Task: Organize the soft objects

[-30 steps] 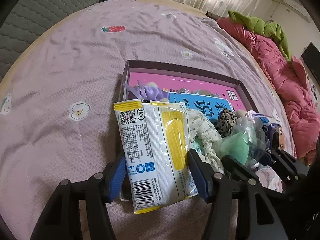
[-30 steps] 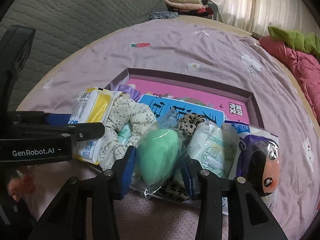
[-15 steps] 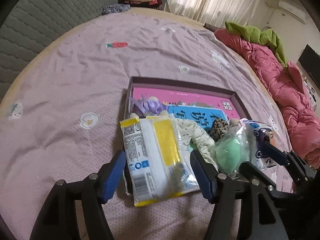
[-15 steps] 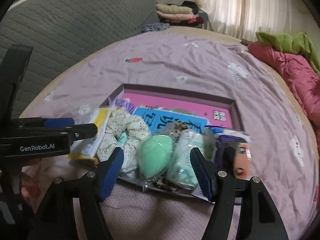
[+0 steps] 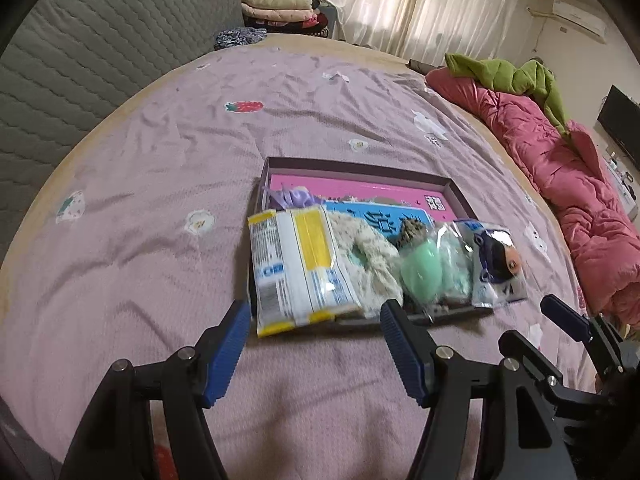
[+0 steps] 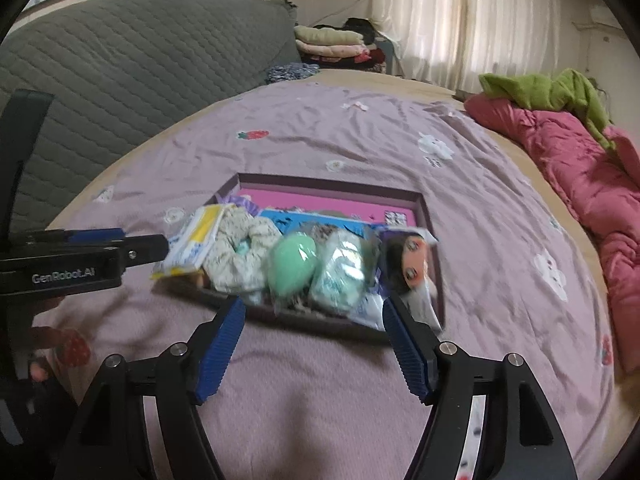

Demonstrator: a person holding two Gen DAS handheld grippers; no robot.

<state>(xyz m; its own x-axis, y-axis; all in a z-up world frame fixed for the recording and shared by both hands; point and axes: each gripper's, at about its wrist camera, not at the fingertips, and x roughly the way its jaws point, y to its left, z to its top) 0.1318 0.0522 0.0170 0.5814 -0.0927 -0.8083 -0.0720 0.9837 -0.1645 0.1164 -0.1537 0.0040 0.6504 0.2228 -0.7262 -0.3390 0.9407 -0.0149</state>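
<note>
Both of my grippers hang above the purple bedspread (image 5: 132,208), short of the box (image 5: 452,186), nothing between the pads of either.

Left gripper (image 5: 316,344): jaws wide apart — they have just been opening, little in the last half second. The yellow-and-white wipes pack (image 5: 296,264) lies just beyond its fingertips, untouched, overhanging the box's near-left corner.

Right gripper (image 6: 314,344): jaws spread wide, having just been opening; empty. The mint green sponge (image 6: 292,264) in its clear wrap sits ahead of it, inside the box.

Row along the near side of the box, left to right in the right wrist view: wipes pack, floral scrunchie (image 6: 244,252), green sponge, pale green packet (image 6: 340,272), doll-face packet (image 6: 408,264). All crowd together, touching. A leopard-print item (image 5: 410,230) peeks out behind the sponge — cannot tell what it is. The far half of the box shows only its pink and blue printed floor.

Pink quilt (image 5: 560,168) lies along the bed's right edge.
</note>
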